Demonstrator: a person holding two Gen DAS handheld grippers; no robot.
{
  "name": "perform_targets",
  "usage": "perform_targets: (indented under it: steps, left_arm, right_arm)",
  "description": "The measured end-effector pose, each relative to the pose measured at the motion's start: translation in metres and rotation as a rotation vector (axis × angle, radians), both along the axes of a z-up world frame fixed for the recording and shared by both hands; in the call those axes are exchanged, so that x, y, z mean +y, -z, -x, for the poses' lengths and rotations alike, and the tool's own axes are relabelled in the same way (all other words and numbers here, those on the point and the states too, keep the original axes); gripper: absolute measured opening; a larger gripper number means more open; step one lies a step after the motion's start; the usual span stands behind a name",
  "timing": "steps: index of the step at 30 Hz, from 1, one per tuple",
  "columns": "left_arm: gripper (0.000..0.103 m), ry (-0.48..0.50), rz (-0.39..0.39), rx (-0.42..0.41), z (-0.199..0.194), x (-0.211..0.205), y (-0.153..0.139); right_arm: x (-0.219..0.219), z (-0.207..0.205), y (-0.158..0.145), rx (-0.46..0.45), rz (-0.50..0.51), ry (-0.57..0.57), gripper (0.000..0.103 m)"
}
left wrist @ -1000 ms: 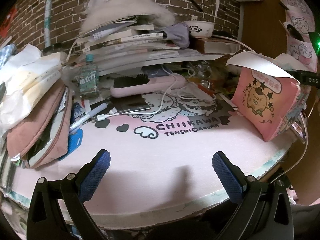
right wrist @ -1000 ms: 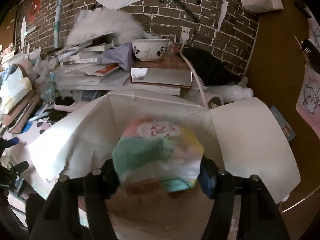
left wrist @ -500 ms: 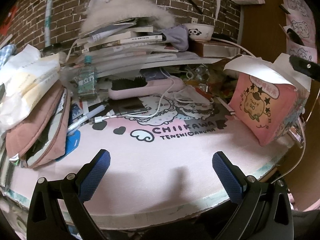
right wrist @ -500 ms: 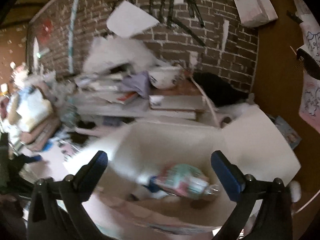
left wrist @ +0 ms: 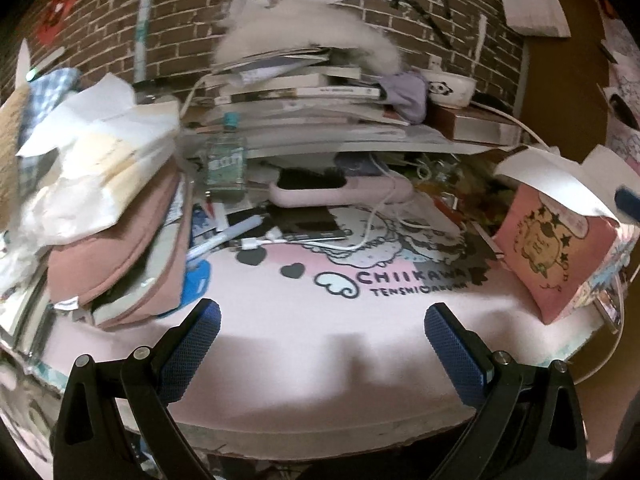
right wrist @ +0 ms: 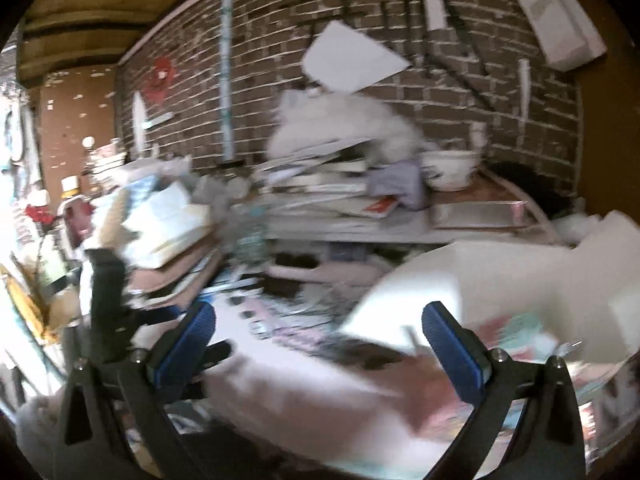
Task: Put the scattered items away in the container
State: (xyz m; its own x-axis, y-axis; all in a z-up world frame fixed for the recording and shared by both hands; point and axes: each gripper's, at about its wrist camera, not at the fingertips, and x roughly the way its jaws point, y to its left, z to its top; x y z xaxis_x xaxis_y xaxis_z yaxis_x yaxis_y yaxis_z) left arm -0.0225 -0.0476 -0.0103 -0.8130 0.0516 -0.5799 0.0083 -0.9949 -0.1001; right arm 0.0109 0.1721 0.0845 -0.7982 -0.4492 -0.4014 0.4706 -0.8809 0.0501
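Observation:
The container is a pink cartoon-print box (left wrist: 548, 248) with white open flaps, at the right end of the pink desk mat (left wrist: 320, 320). In the blurred right wrist view its white flap (right wrist: 440, 280) is at right, with a pastel packet (right wrist: 516, 332) showing inside. My left gripper (left wrist: 322, 320) is open and empty, low over the mat's front. My right gripper (right wrist: 318, 324) is open and empty, left of the box. One blue pad (left wrist: 628, 200) of it shows beside the box in the left wrist view.
A pile of pink pouches and paper bags (left wrist: 112, 216) sits at left. A pink hairbrush (left wrist: 340, 192), white cable (left wrist: 256, 243), pen (left wrist: 228, 236) and small bottle (left wrist: 226, 160) lie at the back under stacked books (left wrist: 304, 88). A panda bowl (left wrist: 450, 88) stands back right.
My right gripper opened and dropped the pastel packet into the box, then swung left away from it. The left gripper stayed open and drifted slightly.

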Motion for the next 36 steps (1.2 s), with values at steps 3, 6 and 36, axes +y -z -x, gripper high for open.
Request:
perform_targets:
  steps: [3,6,36]
  left_arm:
    - [0.102,-0.029,0.008,-0.001,-0.001,-0.006,0.0]
    - [0.102,-0.05,0.017,-0.003,-0.002,-0.01,0.001]
    - [0.102,0.036,0.037,-0.04,0.017,0.014,0.007]
  right_arm:
    - [-0.016,-0.006,0.011,-0.037,0.025,-0.037,0.103]
    - [-0.024,-0.004,0.025,-0.101,0.053,-0.05,0.103]
    - [-0.014,0.045,0.092,-0.23,-0.178,0.388,0.103]
